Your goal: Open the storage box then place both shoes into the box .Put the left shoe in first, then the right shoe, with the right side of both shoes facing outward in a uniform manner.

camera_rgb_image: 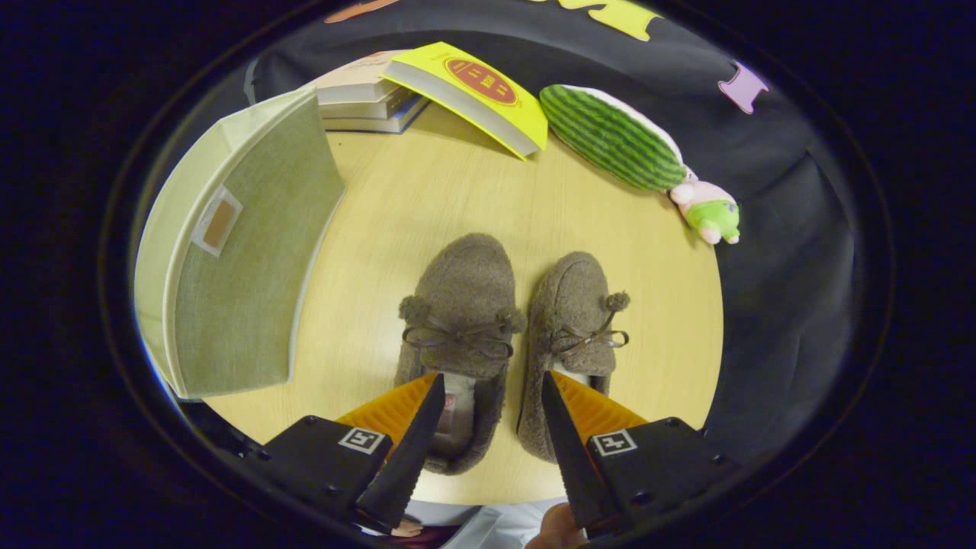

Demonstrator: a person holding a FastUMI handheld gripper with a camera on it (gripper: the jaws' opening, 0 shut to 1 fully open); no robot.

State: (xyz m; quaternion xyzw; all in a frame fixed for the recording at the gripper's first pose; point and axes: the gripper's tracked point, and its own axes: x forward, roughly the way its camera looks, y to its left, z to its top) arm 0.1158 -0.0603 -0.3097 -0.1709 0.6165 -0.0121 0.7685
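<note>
**Shoes not yet packed, box lid closed**

The task looks to be at its very start; the storage box (244, 252) stands at the left edge of the table (427, 198) with its lid shut, so opening it is not yet done. The two slippers lie side by side near the front edge; the left shoe (461, 320) and the right shoe (576, 328) are touching or nearly so. The gripper (488, 396) hangs above their heels with fingers spread open, holding nothing. Left to do, I judge: open the box, then place each shoe in turn.
</note>
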